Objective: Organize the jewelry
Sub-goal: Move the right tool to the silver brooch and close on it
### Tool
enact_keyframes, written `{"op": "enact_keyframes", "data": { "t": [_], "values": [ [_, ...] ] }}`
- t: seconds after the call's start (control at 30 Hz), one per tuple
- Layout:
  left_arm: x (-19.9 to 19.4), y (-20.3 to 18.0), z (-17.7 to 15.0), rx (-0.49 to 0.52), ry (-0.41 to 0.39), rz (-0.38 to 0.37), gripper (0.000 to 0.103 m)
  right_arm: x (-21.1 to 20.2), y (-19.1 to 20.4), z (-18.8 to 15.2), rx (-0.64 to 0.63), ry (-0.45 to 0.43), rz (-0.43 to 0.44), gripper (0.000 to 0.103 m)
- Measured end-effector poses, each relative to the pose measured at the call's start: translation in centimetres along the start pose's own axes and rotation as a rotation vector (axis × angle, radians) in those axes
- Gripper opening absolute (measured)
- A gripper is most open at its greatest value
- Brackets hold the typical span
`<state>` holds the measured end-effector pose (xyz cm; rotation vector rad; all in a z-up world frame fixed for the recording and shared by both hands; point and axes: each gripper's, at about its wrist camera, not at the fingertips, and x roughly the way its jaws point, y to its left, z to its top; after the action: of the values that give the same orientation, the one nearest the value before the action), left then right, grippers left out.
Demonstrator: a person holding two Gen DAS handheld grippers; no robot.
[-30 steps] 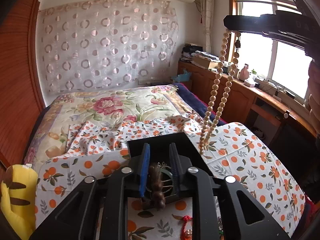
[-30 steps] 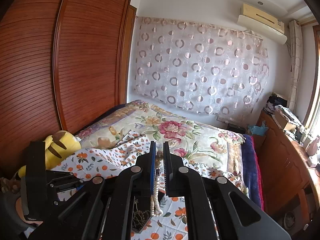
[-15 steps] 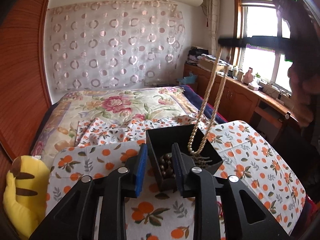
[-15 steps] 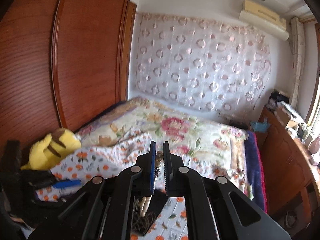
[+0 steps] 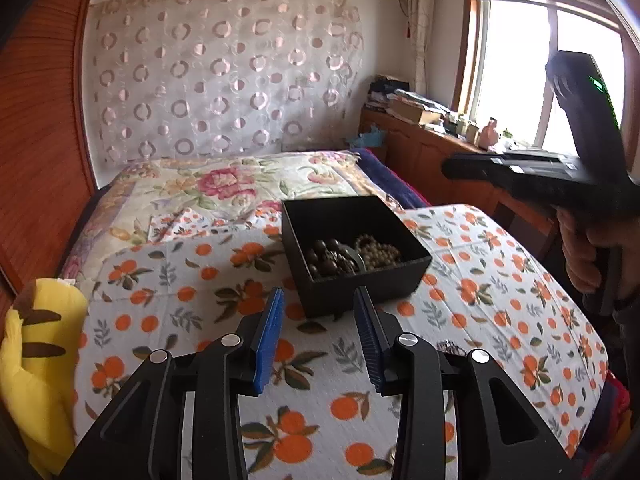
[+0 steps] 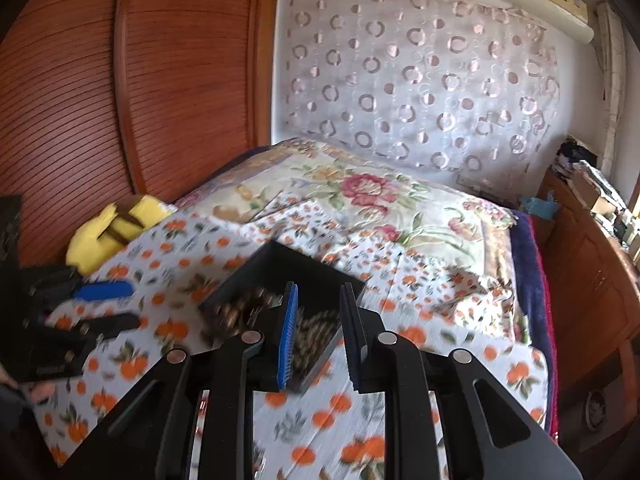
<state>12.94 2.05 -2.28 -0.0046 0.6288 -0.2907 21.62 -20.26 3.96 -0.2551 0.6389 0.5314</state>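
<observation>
- Left wrist view: the black box [image 5: 356, 248] sits straight ahead of the left hand-held gripper [image 5: 318, 322], just past its tips on the orange-print cloth [image 5: 192, 304], dark beads [image 5: 328, 258] and a pale bead string [image 5: 378, 252] inside. Jaws are opening, nothing between them.
- Right wrist view: the right hand-held gripper [image 6: 318, 330] hangs over the box [image 6: 280, 276], nearer than the left. Jaws are opening and empty, with blurred beads [image 6: 316, 328] below.

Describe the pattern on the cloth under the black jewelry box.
White cloth printed with oranges and green leaves; clearest in the left wrist view, under the box.
</observation>
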Motion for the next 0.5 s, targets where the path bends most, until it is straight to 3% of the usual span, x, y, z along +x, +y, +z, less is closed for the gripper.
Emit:
{"op": "enact_keyframes", "data": {
  "t": [0.13, 0.3, 0.5],
  "values": [
    [0.4, -0.9, -0.9, 0.020, 0.022, -0.010, 0.043, -0.7, 1.0, -3.6, 0.004, 0.023, 0.044, 0.024],
    [0.9, -2.0, -2.2, 0.044, 0.057, -0.033, 0.043, -0.5, 2.6, -8.4, -0.014, 0.086, 0.099, 0.024],
    [1.4, -2.8, -3.9, 0.023, 0.101, -0.060, 0.044, 0.3, 4.6, -12.0, -0.038, 0.133, 0.179, 0.024]
  ]
}}
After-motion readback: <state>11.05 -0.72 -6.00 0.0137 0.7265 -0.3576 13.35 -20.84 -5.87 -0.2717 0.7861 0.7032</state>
